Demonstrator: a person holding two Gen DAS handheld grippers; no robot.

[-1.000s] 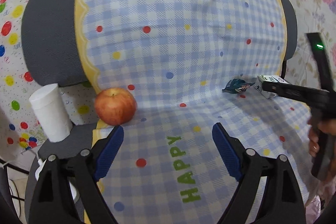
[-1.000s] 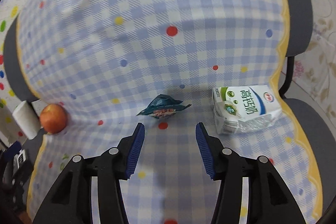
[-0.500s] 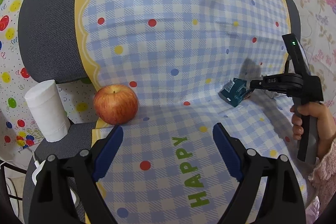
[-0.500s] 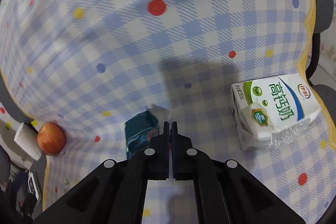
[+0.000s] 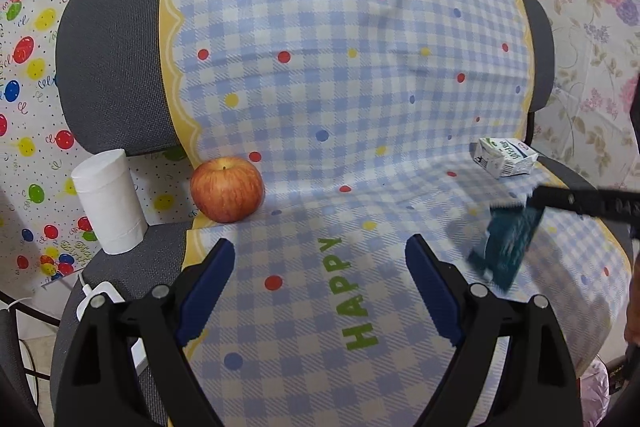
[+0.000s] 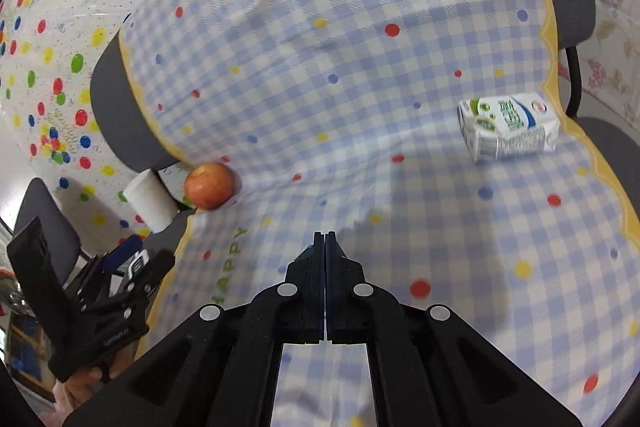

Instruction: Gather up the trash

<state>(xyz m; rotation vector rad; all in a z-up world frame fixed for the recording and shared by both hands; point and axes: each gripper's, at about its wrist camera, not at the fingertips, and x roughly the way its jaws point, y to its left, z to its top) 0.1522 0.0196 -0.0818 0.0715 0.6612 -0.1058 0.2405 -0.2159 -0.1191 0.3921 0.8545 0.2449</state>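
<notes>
I see my right gripper (image 6: 325, 235) clamped on the teal wrapper (image 5: 506, 245), which hangs off the cloth, near side of the milk carton (image 5: 505, 157). My left gripper (image 5: 320, 281) stands apart, empty.

Two handheld grippers, both of matte black plastic. The left gripper (image 5: 320, 275) carries long blue pads (image 5: 208, 285) on its fingers, with round silver screws at the knuckles. The right gripper (image 6: 325, 237) shows the same black linkage and four silver screw heads (two nearer the tips, two farther back). Seen from the right wrist at eight o'clock, the left unit's black body bears small white lettering, too blurred to read.
</notes>
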